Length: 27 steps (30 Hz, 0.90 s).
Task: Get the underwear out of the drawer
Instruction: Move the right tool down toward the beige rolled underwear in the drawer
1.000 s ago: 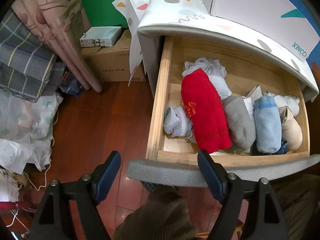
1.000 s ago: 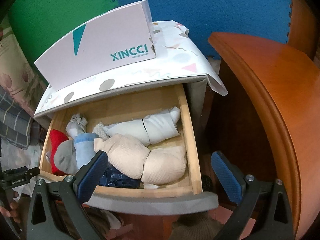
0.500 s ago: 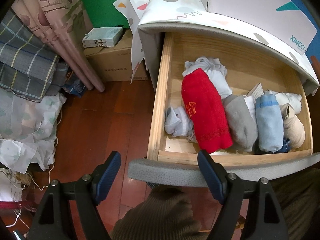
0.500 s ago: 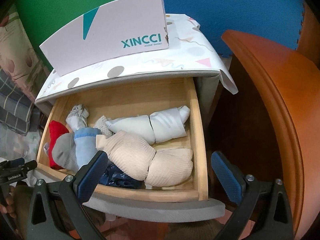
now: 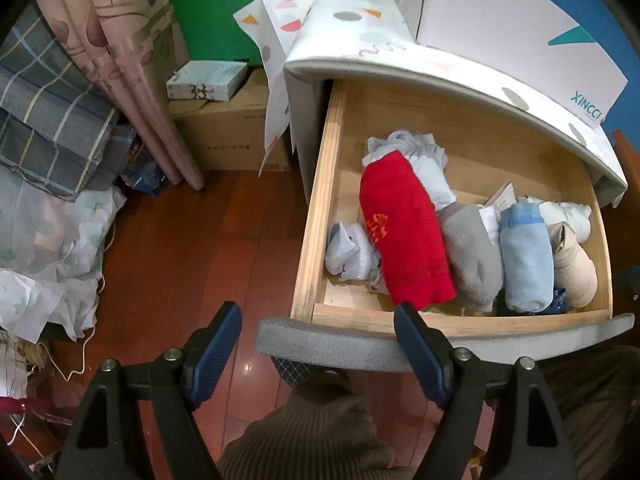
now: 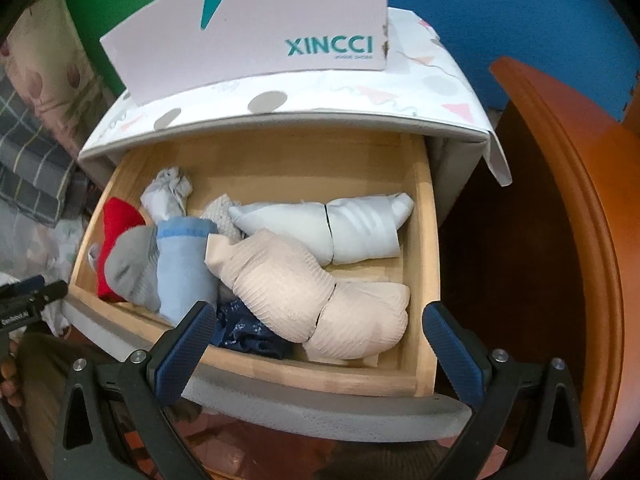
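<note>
Both tools agape, above drawer (image 6: 304,376)

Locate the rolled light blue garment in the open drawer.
The rolled light blue garment lies toward the front of the open wooden drawer, between the rolled grey garment on its left and the ribbed beige garment on its right.

Soft, even indoor light on both views, bright enough for clean colours, with only faint shadows deep inside the drawer (image 6: 424,240). A small white glare spot sits on the wooden floor (image 5: 248,366), between the left tongs (image 5: 318,344). Heavy fisheye bending curves every straight edge, black corners frame each view, and focus stays fairly sharp, softening slightly toward the rims.
</note>
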{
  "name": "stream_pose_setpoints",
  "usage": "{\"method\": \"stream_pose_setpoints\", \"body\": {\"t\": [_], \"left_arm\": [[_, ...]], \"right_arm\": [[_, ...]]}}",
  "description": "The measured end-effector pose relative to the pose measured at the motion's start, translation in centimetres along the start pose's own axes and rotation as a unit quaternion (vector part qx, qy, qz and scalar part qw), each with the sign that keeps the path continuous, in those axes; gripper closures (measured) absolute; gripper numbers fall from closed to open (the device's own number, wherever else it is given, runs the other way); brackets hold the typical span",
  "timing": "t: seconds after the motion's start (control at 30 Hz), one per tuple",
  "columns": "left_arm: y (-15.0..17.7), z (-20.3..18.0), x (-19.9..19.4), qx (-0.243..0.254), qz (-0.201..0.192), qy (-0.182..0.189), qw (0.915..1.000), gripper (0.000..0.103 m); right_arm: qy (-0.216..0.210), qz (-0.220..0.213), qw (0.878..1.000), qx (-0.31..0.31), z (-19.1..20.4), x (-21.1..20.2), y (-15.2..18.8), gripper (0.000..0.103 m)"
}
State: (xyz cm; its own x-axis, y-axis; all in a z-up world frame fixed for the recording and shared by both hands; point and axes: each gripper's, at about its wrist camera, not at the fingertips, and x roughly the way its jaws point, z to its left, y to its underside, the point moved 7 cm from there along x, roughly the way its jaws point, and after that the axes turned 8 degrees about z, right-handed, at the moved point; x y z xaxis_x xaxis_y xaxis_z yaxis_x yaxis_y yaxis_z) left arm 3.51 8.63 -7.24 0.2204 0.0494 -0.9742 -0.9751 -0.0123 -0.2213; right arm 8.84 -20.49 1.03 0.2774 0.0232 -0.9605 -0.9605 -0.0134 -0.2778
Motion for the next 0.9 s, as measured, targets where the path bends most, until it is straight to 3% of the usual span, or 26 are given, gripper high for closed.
{"method": "stream_pose_setpoints", "body": {"t": [0.23,0.47,0.6,0.73,0.9], "left_arm": [[-0.1,-0.5,-1.4,0.010,-0.035,-0.004,0.9993,0.022],[-1.7,-0.9,-4.1,0.016,-0.097,0.003,0.9952,0.022],[-3.2,-1.9,-4.0,0.016,-0.095,0.015,0.9953,0.022],[-3.9,-2.9,-2.6,0.020,-0.065,0.031,0.9972,0.022],[-4.0,-3.1,-0.8,0.016,-0.054,0.026,0.9981,0.022]], "right_arm": [[0.010,0.016,1.000,-0.017,0.3,0.5,0.2,0.001],[0.025,0.034,0.999,-0.026,0.5,1.2,0.0,0.006],[0.039,0.058,0.996,-0.051,1.4,2.2,-0.3,0.010],[0.061,0.074,0.993,-0.073,2.1,3.4,-0.8,0.010],[0.082,0.100,0.985,-0.111,3.2,5.0,-1.4,0.010]]}}
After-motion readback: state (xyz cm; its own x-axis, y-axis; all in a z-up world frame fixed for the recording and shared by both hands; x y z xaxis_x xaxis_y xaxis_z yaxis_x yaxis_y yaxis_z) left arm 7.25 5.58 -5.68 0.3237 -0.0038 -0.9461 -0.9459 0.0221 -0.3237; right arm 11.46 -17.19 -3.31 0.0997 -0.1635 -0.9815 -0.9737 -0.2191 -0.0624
